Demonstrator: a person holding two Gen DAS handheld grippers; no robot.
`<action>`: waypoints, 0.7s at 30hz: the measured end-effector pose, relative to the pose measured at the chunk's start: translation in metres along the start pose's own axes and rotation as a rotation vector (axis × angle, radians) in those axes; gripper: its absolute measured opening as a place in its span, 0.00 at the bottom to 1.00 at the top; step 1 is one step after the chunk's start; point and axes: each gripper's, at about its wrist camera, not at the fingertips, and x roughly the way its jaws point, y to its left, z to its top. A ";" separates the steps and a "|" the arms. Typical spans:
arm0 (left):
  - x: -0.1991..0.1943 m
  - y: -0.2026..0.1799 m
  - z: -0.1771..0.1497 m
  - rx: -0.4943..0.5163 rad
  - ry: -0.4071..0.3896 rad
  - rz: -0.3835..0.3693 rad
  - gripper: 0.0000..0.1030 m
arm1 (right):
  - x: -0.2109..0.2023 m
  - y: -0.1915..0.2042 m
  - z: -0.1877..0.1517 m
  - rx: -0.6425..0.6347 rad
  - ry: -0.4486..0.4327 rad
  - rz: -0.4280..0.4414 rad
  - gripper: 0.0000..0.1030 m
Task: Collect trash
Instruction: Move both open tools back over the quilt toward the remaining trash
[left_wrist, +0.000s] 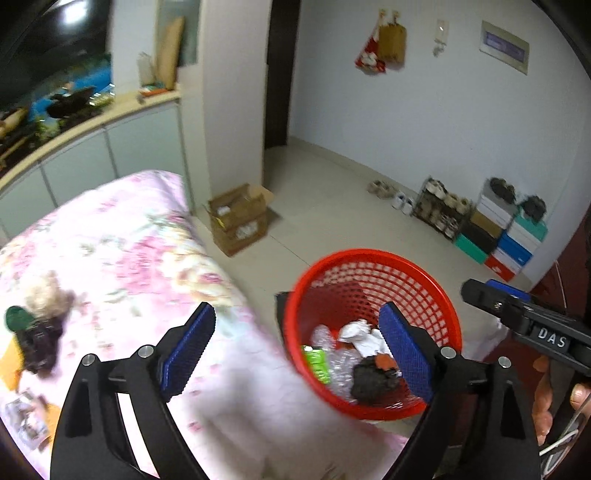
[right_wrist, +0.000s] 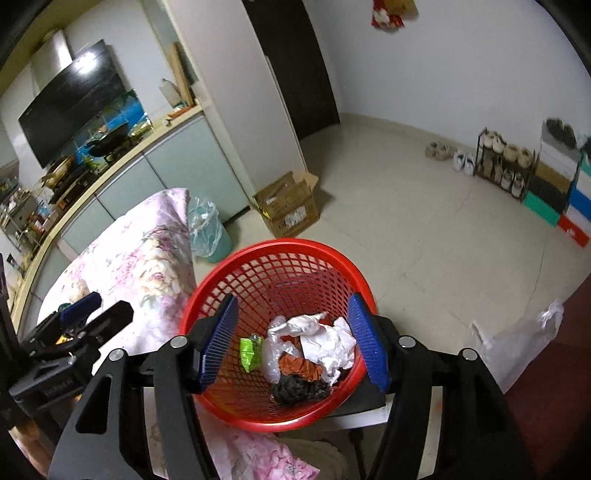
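Observation:
A red mesh basket (left_wrist: 436, 291) (right_wrist: 236, 413) stands beside the bed. It holds white crumpled paper (right_wrist: 328, 347), a green wrapper (right_wrist: 249, 352), clear plastic (left_wrist: 332, 363), an orange scrap (right_wrist: 299, 367) and a dark wad (left_wrist: 371, 380). My left gripper (left_wrist: 297, 350) hangs open over the bed edge and basket, nothing between its blue pads. My right gripper (right_wrist: 293, 339) stands open above the basket, empty. More trash lies on the bed: a dark clump (left_wrist: 38, 341), a green lid (left_wrist: 16, 318), orange paper (left_wrist: 11, 363).
The pink floral bedcover (left_wrist: 140, 251) fills the left. A cardboard box (right_wrist: 286, 206) and a lined bin (right_wrist: 207, 232) stand on the tiled floor. A shoe rack (right_wrist: 504, 164) and stacked boxes (right_wrist: 565, 192) line the far wall. A clear bag (right_wrist: 517, 343) lies right.

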 end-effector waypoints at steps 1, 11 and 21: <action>-0.006 0.003 -0.001 -0.006 -0.009 0.011 0.85 | -0.003 0.004 -0.001 -0.010 -0.012 0.002 0.62; -0.069 0.059 -0.024 -0.100 -0.062 0.127 0.85 | -0.027 0.058 -0.012 -0.143 -0.087 0.075 0.76; -0.138 0.149 -0.060 -0.242 -0.093 0.301 0.85 | -0.038 0.118 -0.028 -0.243 -0.081 0.169 0.79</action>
